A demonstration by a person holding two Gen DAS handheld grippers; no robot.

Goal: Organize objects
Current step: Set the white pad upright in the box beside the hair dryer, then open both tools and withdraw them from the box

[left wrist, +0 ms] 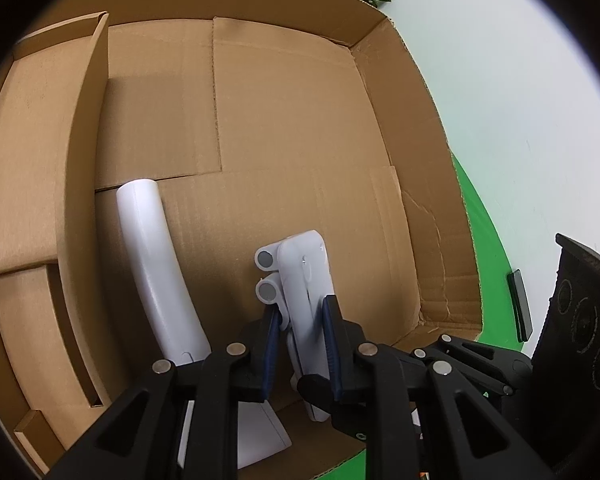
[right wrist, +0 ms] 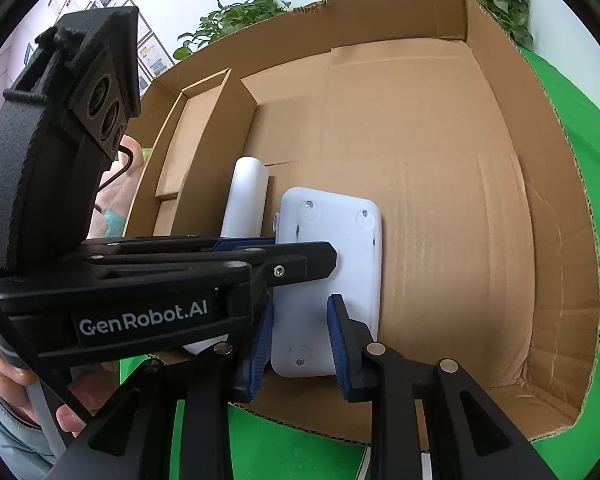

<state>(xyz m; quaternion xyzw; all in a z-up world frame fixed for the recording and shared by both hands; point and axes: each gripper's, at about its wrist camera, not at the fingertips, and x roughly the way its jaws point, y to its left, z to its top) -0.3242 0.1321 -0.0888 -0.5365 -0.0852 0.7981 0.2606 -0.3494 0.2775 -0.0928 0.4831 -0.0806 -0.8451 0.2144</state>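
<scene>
A white plastic device (left wrist: 306, 300) is being held on edge inside the cardboard box (left wrist: 300, 120) by the left hand-held gripper (left wrist: 300, 344), whose blue pads are being pressed against the device's two narrow sides. Just to the left of that gripper, a curved white tube (left wrist: 152, 264) is lying on the box floor, beside a cardboard divider (left wrist: 84, 184).

From the right wrist view, the right hand-held gripper (right wrist: 300, 340) is being kept open — its blue pads are standing apart, with the flat white back of the device (right wrist: 332, 264) seen between and beyond them, and nothing is being gripped by it.

The device is judged likely to topple once released, since it is being balanced on a thin edge. A hasty opening could let it fall against the tube, and the two grippers — very close together here — could be knocked into each other while being withdrawn.
</scene>
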